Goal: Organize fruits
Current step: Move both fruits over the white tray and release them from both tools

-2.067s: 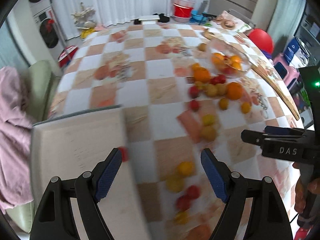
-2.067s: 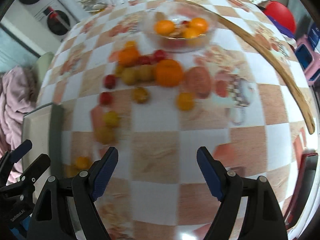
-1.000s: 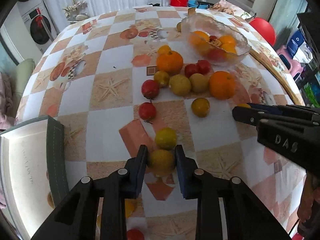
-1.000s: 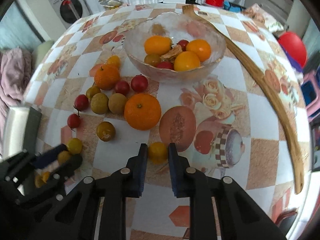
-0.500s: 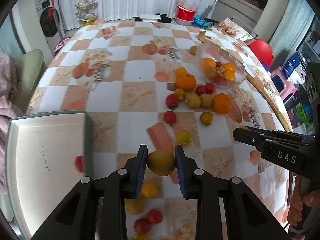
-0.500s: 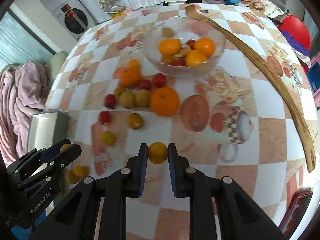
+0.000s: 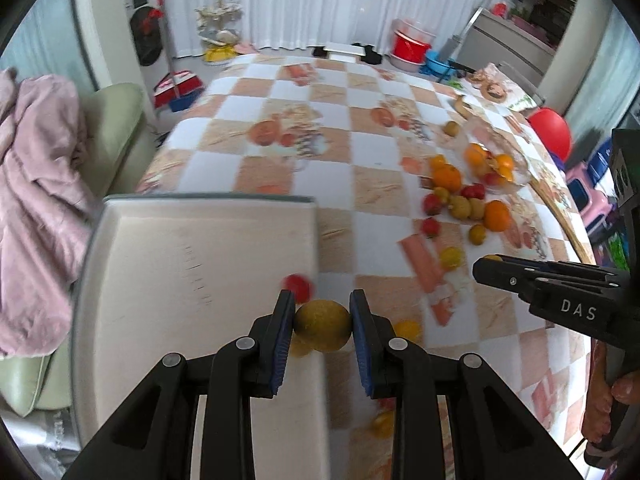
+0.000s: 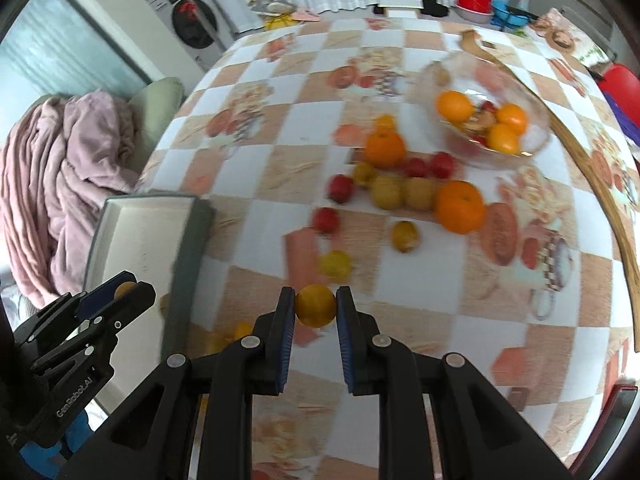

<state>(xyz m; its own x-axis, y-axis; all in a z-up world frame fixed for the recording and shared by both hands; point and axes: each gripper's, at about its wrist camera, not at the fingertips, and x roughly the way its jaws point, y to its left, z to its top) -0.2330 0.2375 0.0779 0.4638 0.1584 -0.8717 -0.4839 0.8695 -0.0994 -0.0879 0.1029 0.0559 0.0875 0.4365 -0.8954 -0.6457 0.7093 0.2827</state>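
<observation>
My left gripper point(image 7: 322, 326) is shut on a yellow-green round fruit point(image 7: 322, 325) and holds it above the right edge of a white tray point(image 7: 180, 264). A small red fruit point(image 7: 298, 286) lies in the tray near that edge. My right gripper point(image 8: 316, 306) is shut on a small yellow-orange fruit point(image 8: 315, 305) above the tablecloth, right of the tray point(image 8: 132, 236). Several loose oranges, red and yellow fruits point(image 8: 400, 192) lie in the middle of the table. A glass bowl point(image 8: 484, 120) with oranges stands behind them.
The checkered table point(image 7: 328, 120) fills both views. A long wooden piece point(image 8: 600, 184) curves along its right side. A pink blanket point(image 7: 36, 184) lies on a green chair at the left. A few small fruits point(image 7: 406, 328) lie on the cloth under my left gripper.
Both grippers have lifted their fruits and swung left toward the tray. The left one now hangs over the tray's right edge.
</observation>
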